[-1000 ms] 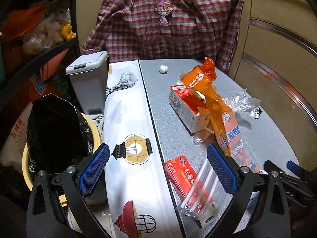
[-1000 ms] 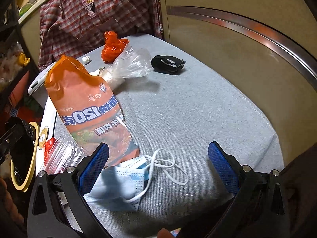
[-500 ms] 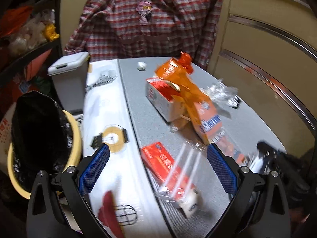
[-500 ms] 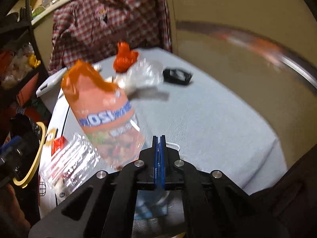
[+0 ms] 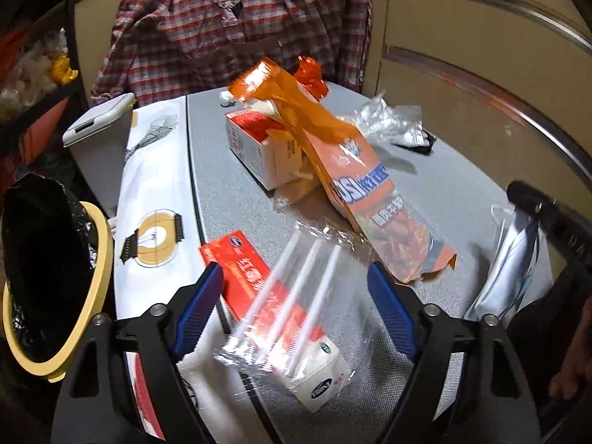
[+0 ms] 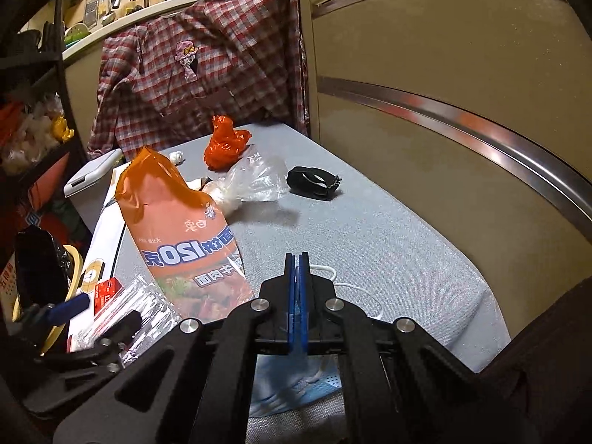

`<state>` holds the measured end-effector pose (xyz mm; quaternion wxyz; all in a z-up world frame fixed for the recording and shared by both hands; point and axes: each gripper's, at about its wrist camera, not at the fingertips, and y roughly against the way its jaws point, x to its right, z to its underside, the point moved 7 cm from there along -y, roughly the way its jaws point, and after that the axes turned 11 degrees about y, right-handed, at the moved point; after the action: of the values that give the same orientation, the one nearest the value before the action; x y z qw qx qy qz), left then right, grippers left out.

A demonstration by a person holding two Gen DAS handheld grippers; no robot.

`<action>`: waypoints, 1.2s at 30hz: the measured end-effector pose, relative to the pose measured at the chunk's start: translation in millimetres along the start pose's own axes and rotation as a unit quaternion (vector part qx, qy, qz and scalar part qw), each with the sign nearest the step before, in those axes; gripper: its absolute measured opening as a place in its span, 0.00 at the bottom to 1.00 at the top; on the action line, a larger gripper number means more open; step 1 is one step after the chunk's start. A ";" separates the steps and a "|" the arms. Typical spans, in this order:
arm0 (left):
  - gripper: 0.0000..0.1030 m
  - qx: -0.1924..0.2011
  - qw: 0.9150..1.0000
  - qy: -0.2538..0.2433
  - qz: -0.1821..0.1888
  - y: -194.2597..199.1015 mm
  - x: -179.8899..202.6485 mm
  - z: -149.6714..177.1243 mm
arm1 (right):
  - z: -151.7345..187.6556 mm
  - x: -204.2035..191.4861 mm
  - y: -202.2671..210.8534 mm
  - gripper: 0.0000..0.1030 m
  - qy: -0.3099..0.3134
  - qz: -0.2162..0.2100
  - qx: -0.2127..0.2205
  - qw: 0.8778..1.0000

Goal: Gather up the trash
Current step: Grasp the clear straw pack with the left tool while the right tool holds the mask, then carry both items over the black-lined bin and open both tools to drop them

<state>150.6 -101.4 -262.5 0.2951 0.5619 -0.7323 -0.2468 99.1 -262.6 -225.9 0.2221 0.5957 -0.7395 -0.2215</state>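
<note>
My left gripper (image 5: 294, 273) hovers low over a clear packet of white straws (image 5: 307, 288) that lies on a red and white box (image 5: 236, 262). Its jaws are closing, with the packet between the blue pads and not visibly pinched. My right gripper (image 6: 297, 259) is shut on a blue face mask (image 6: 296, 381), which hangs below the pads with its white ear loop (image 6: 333, 277) trailing on the grey table (image 6: 388, 240). From the left wrist view the mask (image 5: 510, 270) dangles off the table. A tall orange snack bag (image 5: 355, 185) stands between both grippers.
A yellow bin with a black liner (image 5: 44, 259) stands left of the table beside a white lidded bin (image 5: 100, 125). Farther back lie a milk carton (image 5: 259, 144), a clear plastic bag (image 6: 255, 181), an orange bag (image 6: 225, 144), a black strap (image 6: 314, 183) and a tissue ball (image 6: 177, 156).
The right gripper went from wide open to shut on the face mask and raised it. The left gripper dropped forward over the straw packet, and its jaws have narrowed.
</note>
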 end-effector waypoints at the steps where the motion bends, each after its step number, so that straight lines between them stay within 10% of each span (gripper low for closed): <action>1: 0.73 0.000 1.000 -0.005 0.000 -0.4 1.3 1.4 | -0.1 -1.1 0.3 0.02 0.000 -0.001 0.001 1.000; 7: 0.52 0.011 0.999 -0.034 -0.017 -4.6 6.8 2.8 | -0.4 -1.7 2.1 0.02 0.000 -0.002 0.005 1.000; 12: 0.06 0.010 0.999 -0.038 -0.007 -3.3 6.6 1.1 | -0.8 0.0 3.3 0.02 -0.005 0.000 0.005 1.000; 36: 0.02 0.086 0.995 0.047 0.034 71.1 -23.4 -44.4 | -33.4 -36.0 39.5 0.02 0.023 -0.045 0.079 0.996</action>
<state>138.5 -62.5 -185.6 0.2880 0.5709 -0.7547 -0.1465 94.9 -221.8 -178.1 0.1809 0.6489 -0.7220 -0.1581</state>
